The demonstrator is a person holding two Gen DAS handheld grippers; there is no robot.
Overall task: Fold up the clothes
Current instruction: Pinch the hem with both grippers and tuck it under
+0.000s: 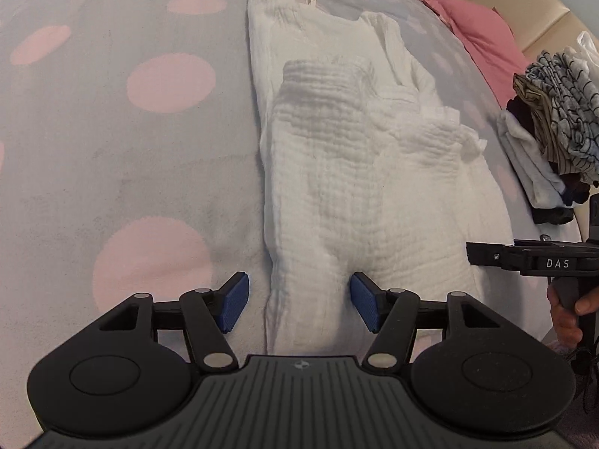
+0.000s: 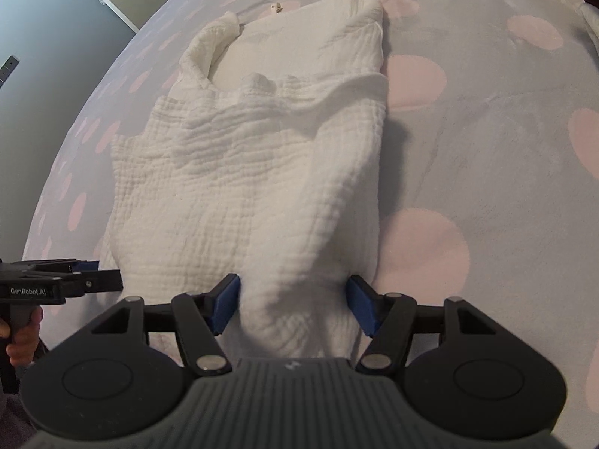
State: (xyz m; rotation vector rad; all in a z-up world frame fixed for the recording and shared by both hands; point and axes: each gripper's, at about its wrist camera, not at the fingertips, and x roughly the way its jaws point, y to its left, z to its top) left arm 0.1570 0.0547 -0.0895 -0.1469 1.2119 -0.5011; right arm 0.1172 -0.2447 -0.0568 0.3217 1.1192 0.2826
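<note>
Nearest, left gripper (image 1: 299,301) is unclenched, jaws straddling the near left hem of the white garment (image 1: 337,172), pads not pressing. Right gripper (image 2: 294,305) likewise released, cloth bunched between its pads at the near right hem; left pad touches it, no squeeze visible. Garment lies lengthwise on the dotted bedspread (image 1: 112,131), sides folded in, neck end far. Bare bedspread on both outer sides, plenty of room. Clothes pile (image 1: 554,131) and pink pillow (image 1: 483,37) at far right edge. Writing: "DAS" on right gripper, "GenRobot.AI" on left.
</note>
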